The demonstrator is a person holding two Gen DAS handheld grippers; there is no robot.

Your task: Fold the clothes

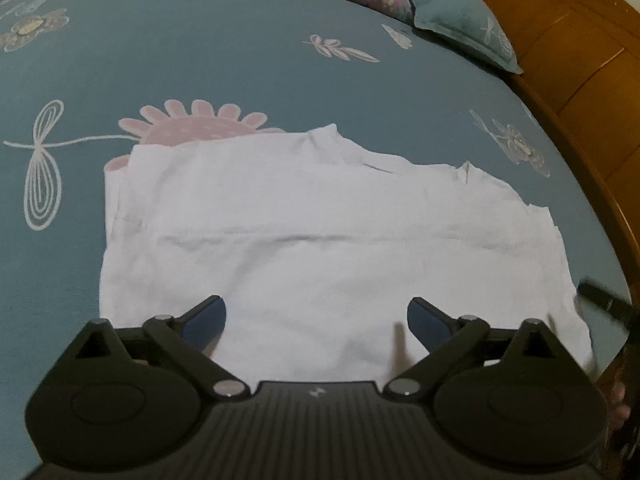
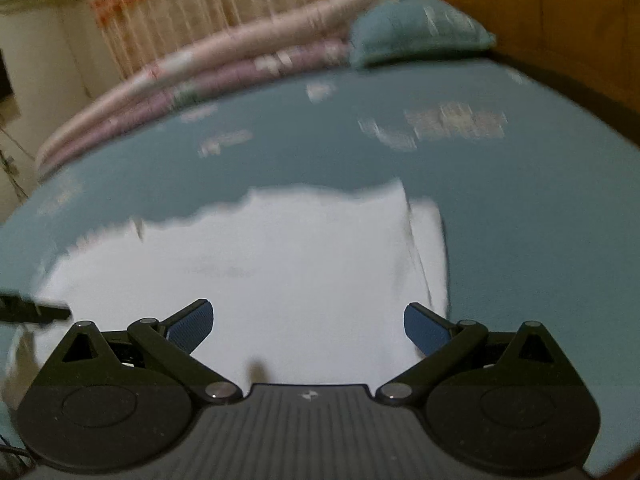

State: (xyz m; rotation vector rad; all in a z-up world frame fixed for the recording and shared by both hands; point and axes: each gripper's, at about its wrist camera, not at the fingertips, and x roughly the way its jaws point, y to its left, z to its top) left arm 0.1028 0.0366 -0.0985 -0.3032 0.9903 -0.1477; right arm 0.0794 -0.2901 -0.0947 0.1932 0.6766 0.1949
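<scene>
My left gripper [image 1: 316, 320] and right gripper [image 2: 308, 322] both hover released over the white T-shirt [image 1: 320, 248], lying flat with a crease across it on the teal floral bedsheet [image 1: 200, 52]. Next fold: pinch both 6 o'clock corners evenly

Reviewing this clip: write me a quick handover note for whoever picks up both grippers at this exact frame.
Left gripper: jaws wide open, empty, hovering over the near edge of the white cloth garment.
Right gripper: jaws wide open, empty, over the same garment; its view is motion-blurred.
Garment lies flat on the teal flower-print bedsheet, roughly rectangular, with a crease line running across it, so it appears partly folded.
Teal pillow and folded pink quilts sit at the far end of the bed.
Left to do: probably grasp the edges and finish folding.
</scene>
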